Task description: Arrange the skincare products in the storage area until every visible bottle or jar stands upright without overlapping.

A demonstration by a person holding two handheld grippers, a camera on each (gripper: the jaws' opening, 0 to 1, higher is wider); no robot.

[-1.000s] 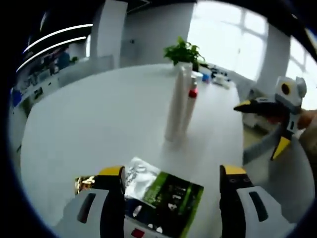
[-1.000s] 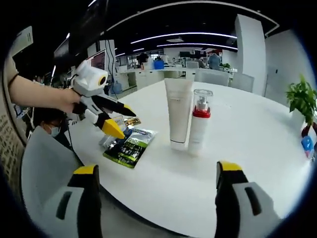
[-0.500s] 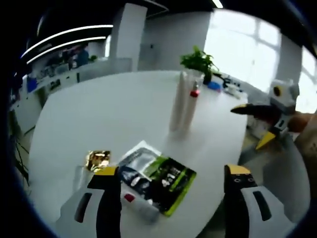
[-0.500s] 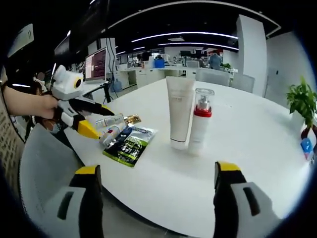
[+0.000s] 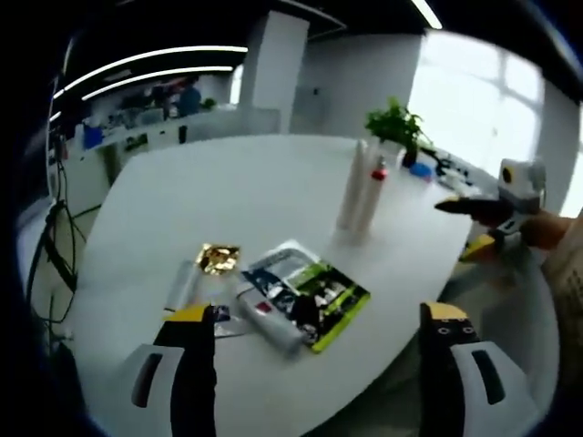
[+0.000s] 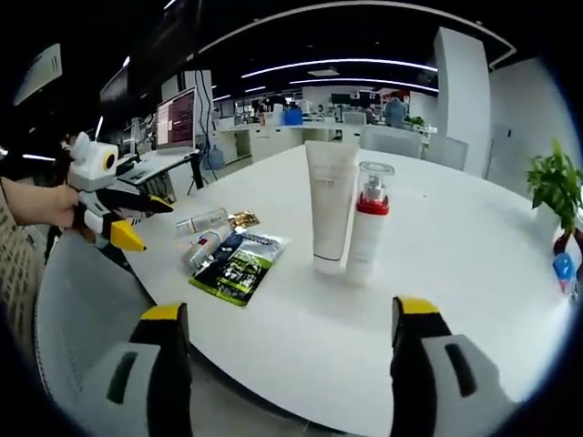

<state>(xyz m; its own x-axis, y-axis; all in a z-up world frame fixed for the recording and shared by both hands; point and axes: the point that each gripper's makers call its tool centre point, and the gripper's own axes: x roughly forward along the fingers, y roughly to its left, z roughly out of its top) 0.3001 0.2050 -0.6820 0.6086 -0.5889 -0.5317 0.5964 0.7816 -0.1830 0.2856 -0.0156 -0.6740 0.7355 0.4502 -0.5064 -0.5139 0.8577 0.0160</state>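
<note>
A white tube and a clear pump bottle with a red collar stand upright side by side on the white table. In the left gripper view they appear farther off, the tube next to the pump bottle. A green-black sachet, a small bottle lying down, a gold packet and another lying tube sit near the table edge. My left gripper hangs open off the edge, short of them. My right gripper is open too, holding nothing.
A potted plant and a small blue item stand at the table's far side. In the right gripper view the left gripper sits off the table's left edge, a hand behind it. Office desks and monitors lie beyond.
My left gripper has drawn back from the lying items and off the table edge, so the lying items now show whole. The right gripper has stayed put.
</note>
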